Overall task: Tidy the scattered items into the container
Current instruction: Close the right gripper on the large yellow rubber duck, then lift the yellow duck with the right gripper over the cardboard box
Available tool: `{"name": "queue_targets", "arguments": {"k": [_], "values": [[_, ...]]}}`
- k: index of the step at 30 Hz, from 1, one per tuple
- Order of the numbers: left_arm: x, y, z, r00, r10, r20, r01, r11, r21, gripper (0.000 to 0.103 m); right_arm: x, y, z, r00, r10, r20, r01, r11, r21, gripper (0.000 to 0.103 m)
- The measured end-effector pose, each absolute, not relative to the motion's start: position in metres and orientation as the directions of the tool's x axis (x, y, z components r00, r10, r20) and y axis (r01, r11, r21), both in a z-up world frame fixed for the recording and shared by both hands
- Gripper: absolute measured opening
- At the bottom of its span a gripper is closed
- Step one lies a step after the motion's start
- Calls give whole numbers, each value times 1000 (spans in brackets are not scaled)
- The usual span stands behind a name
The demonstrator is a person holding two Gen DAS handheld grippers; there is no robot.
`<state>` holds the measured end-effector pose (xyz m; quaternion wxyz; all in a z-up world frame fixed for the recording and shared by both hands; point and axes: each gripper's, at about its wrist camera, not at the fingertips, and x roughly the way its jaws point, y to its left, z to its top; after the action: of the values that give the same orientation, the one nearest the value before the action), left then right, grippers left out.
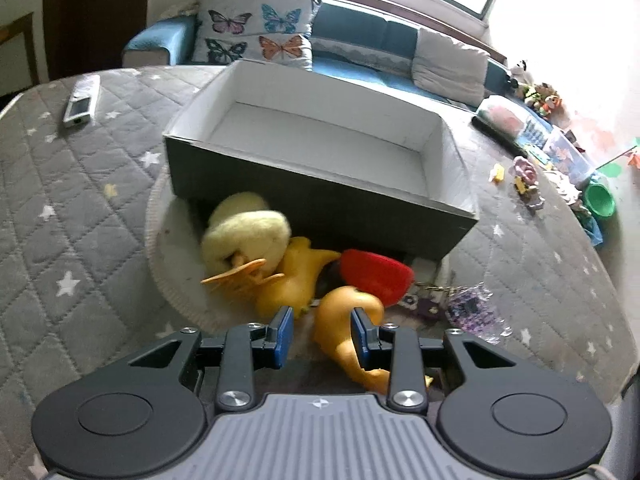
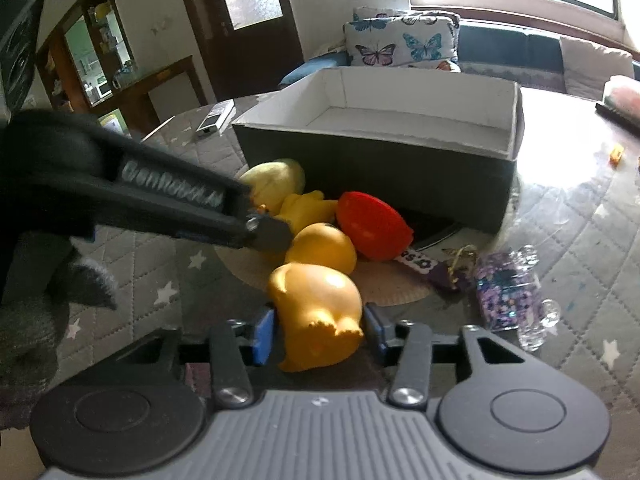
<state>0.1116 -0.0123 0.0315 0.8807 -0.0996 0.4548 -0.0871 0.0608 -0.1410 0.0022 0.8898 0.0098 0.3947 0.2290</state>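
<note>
Close in: right gripper (image 2: 319, 330) open, blue pads either side of glossy orange rubber toy (image 2: 316, 312), not clearly touching. Left gripper (image 1: 321, 330) open, low over toy pile. Box (image 1: 320, 152), dark outside, white inside, sits just behind fuzzy yellow duck (image 1: 244, 232) and red toy (image 1: 376, 276). Glittery keychain (image 2: 508, 296) lies alone on quilted mat (image 1: 80, 208).

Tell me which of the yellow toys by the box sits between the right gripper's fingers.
The orange-yellow rubber toy nearest the camera, lying between the right gripper pads. The pale plush duck and small yellow duck lie farther back, against the box.
</note>
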Motion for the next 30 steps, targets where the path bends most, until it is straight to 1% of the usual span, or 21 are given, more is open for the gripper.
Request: {"name": "queue_targets", "arguments": {"k": [2, 7, 11, 14, 16, 20, 30], "values": [[116, -15, 29, 556, -252, -792, 61, 963, -264, 35, 60, -140, 2, 585, 414, -697, -402, 895, 194, 44], [119, -17, 24, 546, -261, -796, 48, 958, -282, 39, 59, -147, 1, 588, 422, -690, -388, 896, 217, 44], [119, -15, 23, 531, -274, -801, 19, 950, -313, 39, 56, -149, 1, 592, 422, -687, -380, 898, 224, 44], [116, -15, 26, 519, -321, -793, 25, 932, -361, 39, 54, -149, 2, 591, 429, -684, -382, 895, 232, 44], [115, -19, 26, 514, -306, -801, 28, 940, -340, 39, 53, -150, 3, 593, 433, -679, -381, 894, 238, 44], [113, -17, 24, 512, -311, -801, 9, 934, -357, 39, 51, -152, 6, 599, 442, -668, -374, 892, 255, 44], [102, -18, 25, 520, -322, -791, -2, 926, -378, 38, 42, -150, 6, 608, 430, -668, -373, 897, 239, 44]]}}
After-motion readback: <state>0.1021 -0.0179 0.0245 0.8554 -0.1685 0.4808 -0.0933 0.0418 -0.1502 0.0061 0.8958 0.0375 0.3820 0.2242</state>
